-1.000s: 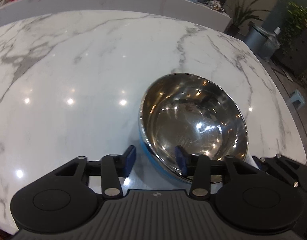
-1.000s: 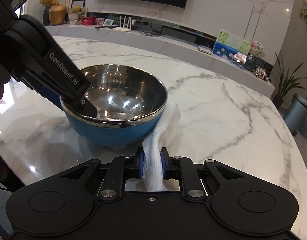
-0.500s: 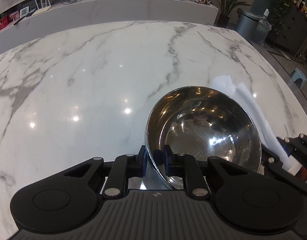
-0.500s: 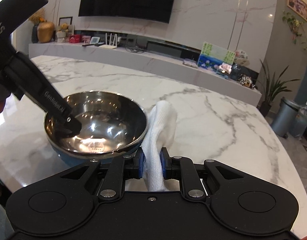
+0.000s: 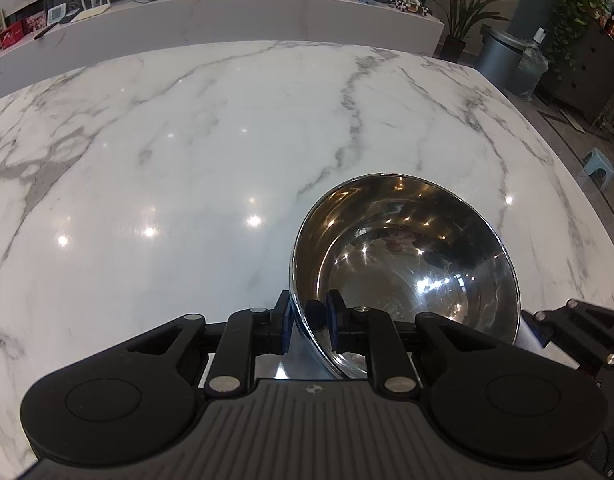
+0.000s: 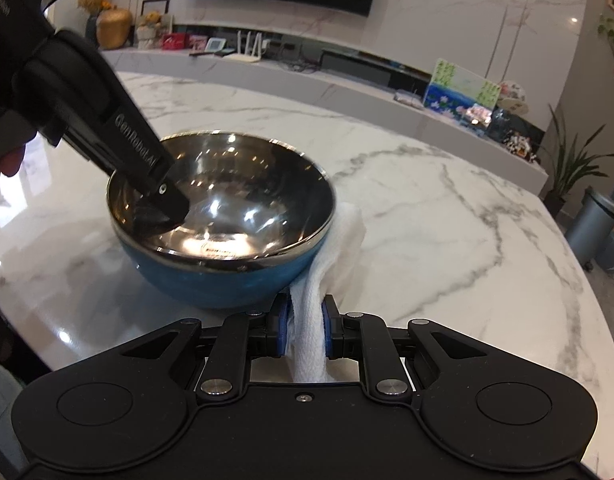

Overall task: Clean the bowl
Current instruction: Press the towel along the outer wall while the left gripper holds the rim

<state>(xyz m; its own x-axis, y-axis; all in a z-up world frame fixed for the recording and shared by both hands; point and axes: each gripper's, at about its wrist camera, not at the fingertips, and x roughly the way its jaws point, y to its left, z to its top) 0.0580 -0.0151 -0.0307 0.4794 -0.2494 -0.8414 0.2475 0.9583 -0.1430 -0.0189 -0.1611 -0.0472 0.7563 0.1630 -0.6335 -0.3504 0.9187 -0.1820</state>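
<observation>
A steel bowl [image 5: 407,260] with a blue outside [image 6: 227,280] stands on the white marble table [image 5: 187,160]. My left gripper [image 5: 309,320] straddles the bowl's near rim, one pad on the blue outer wall and one against the steel inside. Its jaws are opening slightly, with the rim still between them. In the right wrist view, one of the left gripper's fingers [image 6: 163,192] reaches down inside the bowl. My right gripper [image 6: 303,332] is shut on a folded white cloth [image 6: 339,240], which leans against the bowl's right side. A person's hand holds the left gripper at the frame edge.
The table's edge curves past on the right [image 5: 567,184], with floor, a grey bin [image 5: 503,60] and a small blue stool [image 5: 601,164] beyond. A long marble shelf [image 6: 347,80] with small items runs behind the table. The right gripper's body [image 5: 579,328] sits close beside the bowl.
The left jaws, wide apart a second ago, have closed around the bowl's near rim. The bowl shifted and tipped a little meanwhile. The cloth stays clamped in the right gripper.
</observation>
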